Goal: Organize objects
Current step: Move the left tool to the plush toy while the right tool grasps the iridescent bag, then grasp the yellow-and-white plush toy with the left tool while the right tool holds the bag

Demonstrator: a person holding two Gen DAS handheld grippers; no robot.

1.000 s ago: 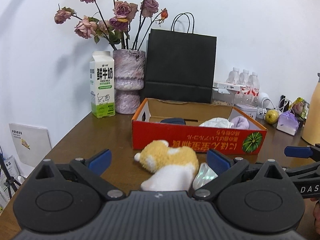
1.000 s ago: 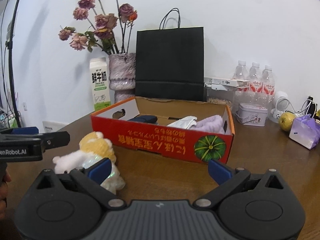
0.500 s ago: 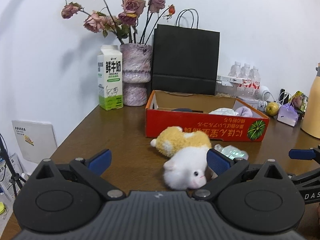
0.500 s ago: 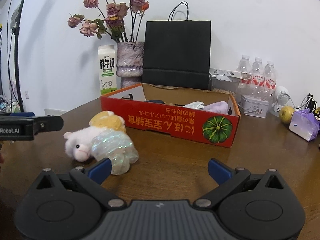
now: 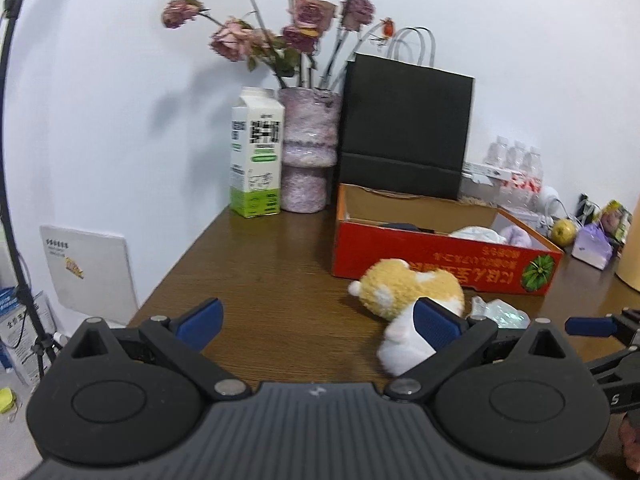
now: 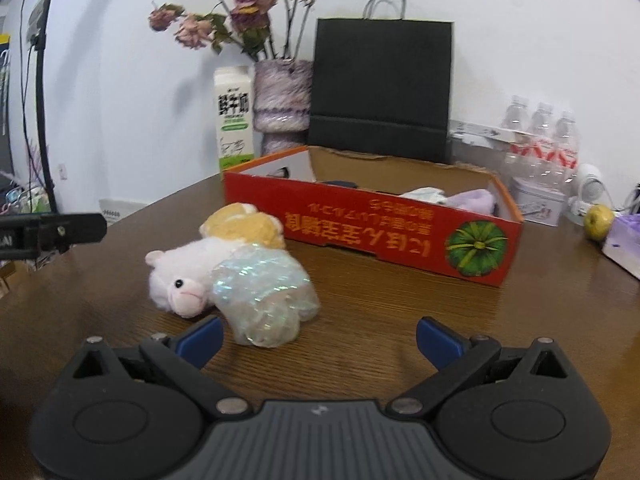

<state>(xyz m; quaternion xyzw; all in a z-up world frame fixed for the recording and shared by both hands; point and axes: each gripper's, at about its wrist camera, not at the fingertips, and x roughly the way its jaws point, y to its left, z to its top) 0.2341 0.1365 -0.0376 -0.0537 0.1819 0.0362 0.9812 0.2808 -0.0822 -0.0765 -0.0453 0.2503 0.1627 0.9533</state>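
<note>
Right wrist view: the white plush toy (image 6: 180, 272) lies on the brown table (image 6: 380, 320) just in front of the red box (image 6: 372, 232), touching the orange plush toy (image 6: 244, 226) behind it and the iridescent pouch (image 6: 264, 296) at its flank; its long axis runs left to right, face toward the camera; it sits ahead and left of the right gripper (image 6: 318, 338), whose fingers are spread and empty; the left gripper (image 5: 316, 320), likewise spread and empty, has the toy by its right fingertip (image 5: 434, 320); I judge the left hand nearer; beyond stand a milk carton (image 6: 234, 120) and black bag (image 6: 382, 88).
</note>
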